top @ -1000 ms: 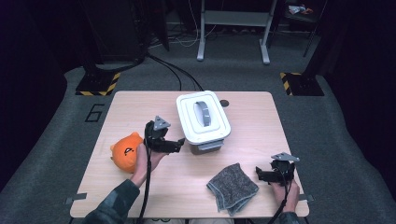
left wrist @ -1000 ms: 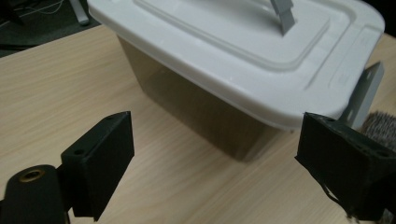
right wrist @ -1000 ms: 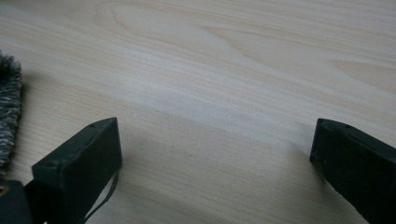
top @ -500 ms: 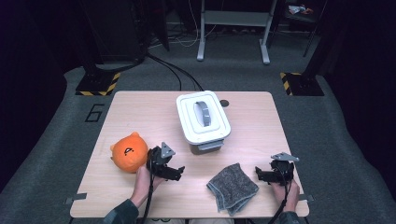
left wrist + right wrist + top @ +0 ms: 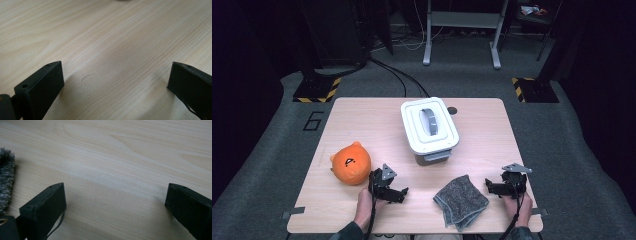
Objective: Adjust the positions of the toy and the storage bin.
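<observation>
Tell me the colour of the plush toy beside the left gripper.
Orange, with a small black mark on top; the plush toy shows best in the high view.

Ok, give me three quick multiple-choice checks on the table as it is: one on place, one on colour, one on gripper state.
1. What lies nearest the right gripper?
A. grey cloth
B. orange plush toy
C. white lidded box

2. What colour is the box's handle?
A. orange
B. grey
C. black

3. The left gripper is:
A. shut on the toy
B. shut, empty
C. open, empty

Answers: 1 A, the cloth lies just beside it. 2 B, a grey strap crosses the white lid. 3 C, bare table shows between its wide jaws.
</observation>
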The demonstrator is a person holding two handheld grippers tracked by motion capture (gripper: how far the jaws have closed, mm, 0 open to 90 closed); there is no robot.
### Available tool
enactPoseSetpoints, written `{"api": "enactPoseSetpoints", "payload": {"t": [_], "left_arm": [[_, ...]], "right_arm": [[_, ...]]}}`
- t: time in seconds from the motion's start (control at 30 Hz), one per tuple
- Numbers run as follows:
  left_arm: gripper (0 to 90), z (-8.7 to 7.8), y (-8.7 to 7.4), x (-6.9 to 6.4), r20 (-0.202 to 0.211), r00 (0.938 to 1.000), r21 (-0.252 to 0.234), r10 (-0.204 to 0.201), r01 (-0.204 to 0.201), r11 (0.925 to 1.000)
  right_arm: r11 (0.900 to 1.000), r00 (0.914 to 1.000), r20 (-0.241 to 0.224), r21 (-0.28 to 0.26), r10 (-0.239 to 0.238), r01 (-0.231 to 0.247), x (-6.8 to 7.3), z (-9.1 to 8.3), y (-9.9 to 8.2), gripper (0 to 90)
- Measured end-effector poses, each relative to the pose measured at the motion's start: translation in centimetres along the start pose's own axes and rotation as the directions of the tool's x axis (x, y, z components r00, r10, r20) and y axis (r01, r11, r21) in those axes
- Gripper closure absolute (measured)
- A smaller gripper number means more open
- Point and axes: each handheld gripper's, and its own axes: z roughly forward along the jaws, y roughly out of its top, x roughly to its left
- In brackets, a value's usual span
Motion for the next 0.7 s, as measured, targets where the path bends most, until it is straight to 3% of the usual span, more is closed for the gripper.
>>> {"api": "enactPoseSetpoints", "payload": {"t": [0.2,0.57,0.7], "left_arm": [[0.0,-0.10,-0.06,0.14,0.017,0.9997,0.004,0.018,-0.018,0.9998],[0.0,-0.01,-0.05,-0.04,0.013,0.9999,-0.004,0.007,-0.007,1.0000],[0.0,-0.10,-0.02,0.10,0.012,0.9998,0.007,0.013,-0.013,0.9999]], "right_arm": [[1.0000,1.0000,0.000,0.002,0.000,0.000,-0.01,0.02,0.01,1.8],[0.9998,0.9996,-0.019,0.011,-0.019,0.019,-0.17,0.17,0.15,0.0],[0.9998,0.9999,-0.011,0.021,-0.002,0.002,-0.24,0.07,0.19,0.0]]}}
